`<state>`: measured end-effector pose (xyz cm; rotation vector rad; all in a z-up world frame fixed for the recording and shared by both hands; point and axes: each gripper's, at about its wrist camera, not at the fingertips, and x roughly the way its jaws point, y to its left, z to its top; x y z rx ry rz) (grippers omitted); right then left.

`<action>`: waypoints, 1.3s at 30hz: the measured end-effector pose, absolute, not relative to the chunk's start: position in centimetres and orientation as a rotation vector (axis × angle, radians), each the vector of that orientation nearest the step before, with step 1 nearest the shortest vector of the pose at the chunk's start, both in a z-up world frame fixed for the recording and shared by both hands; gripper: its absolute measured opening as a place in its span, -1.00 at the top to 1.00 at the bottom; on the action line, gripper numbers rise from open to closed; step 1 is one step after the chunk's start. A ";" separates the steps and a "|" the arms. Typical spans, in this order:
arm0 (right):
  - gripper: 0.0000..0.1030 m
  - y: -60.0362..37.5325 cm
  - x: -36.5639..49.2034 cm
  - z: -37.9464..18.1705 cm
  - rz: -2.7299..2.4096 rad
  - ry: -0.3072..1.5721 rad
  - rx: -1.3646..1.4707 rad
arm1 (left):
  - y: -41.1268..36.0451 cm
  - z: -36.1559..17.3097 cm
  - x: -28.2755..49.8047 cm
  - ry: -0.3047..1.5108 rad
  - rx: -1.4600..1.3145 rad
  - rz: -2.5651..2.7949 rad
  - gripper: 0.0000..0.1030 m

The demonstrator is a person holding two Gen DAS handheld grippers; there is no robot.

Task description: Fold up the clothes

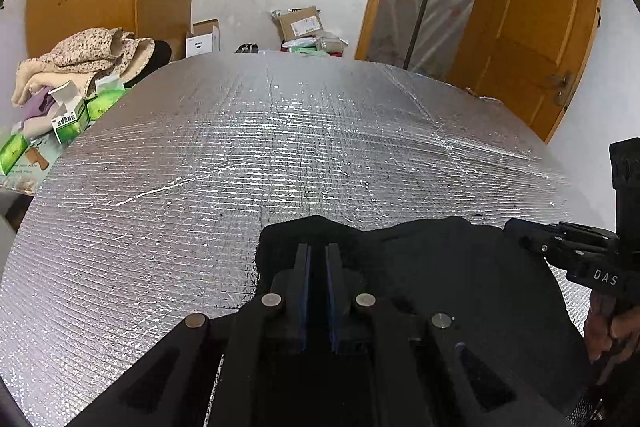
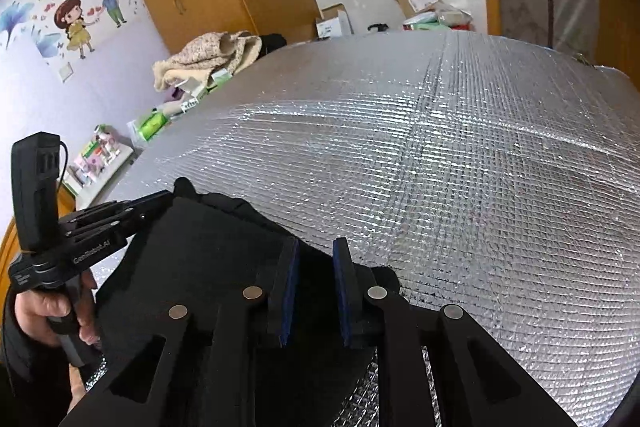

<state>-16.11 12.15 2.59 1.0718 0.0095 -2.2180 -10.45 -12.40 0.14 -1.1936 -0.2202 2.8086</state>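
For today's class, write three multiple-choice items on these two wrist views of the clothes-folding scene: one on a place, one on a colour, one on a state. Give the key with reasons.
1. Where does the beige floral blanket lie?
A. Beside the silver mat's far left corner
B. On the middle of the mat
C. In the doorway

2. What colour is the garment being folded?
A. White
B. Black
C. Red

3. How does the left gripper stand?
A. Wide open above bare mat
B. Lying on the floor
C. Nearly closed, with black cloth at its pads

Key: 1 A, it is heaped by the mat edge near the wardrobe; 2 B, the cloth is black in both views; 3 C, only a narrow gap shows between the pads.
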 end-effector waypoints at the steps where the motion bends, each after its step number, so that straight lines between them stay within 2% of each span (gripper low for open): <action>1: 0.67 12.1 -16.2 2.5 -2.221 0.013 1.072 | -12.5 0.1 -10.5 -0.231 -1.192 2.806 0.85; 5: 0.66 12.5 -16.6 2.7 -2.213 -0.048 1.089 | -13.5 0.2 -10.2 -0.326 -1.165 2.776 0.86; 9: 0.61 12.3 -15.6 5.0 -2.211 -0.084 1.009 | -13.7 1.4 -9.0 -0.325 -1.115 2.806 0.86; 14: 0.61 8.5 -14.8 5.5 -2.136 0.009 0.982 | -13.5 1.3 -8.7 -0.312 -1.118 2.809 0.86; 17: 0.62 5.9 -14.9 4.0 -2.137 0.129 1.038 | -13.6 0.9 -8.7 -0.318 -1.126 2.805 0.86; 25: 0.64 6.3 -15.9 3.4 -2.100 0.053 1.081 | -14.2 0.8 -9.0 -0.359 -1.133 2.787 0.86; 32: 0.62 10.5 -12.3 5.7 -2.121 -0.044 0.990 | -14.0 2.6 -6.2 -0.332 -1.110 2.852 0.86; 39: 0.59 13.9 -9.7 5.4 -2.133 -0.074 0.998 | -13.2 2.6 -3.2 -0.316 -1.143 2.887 0.86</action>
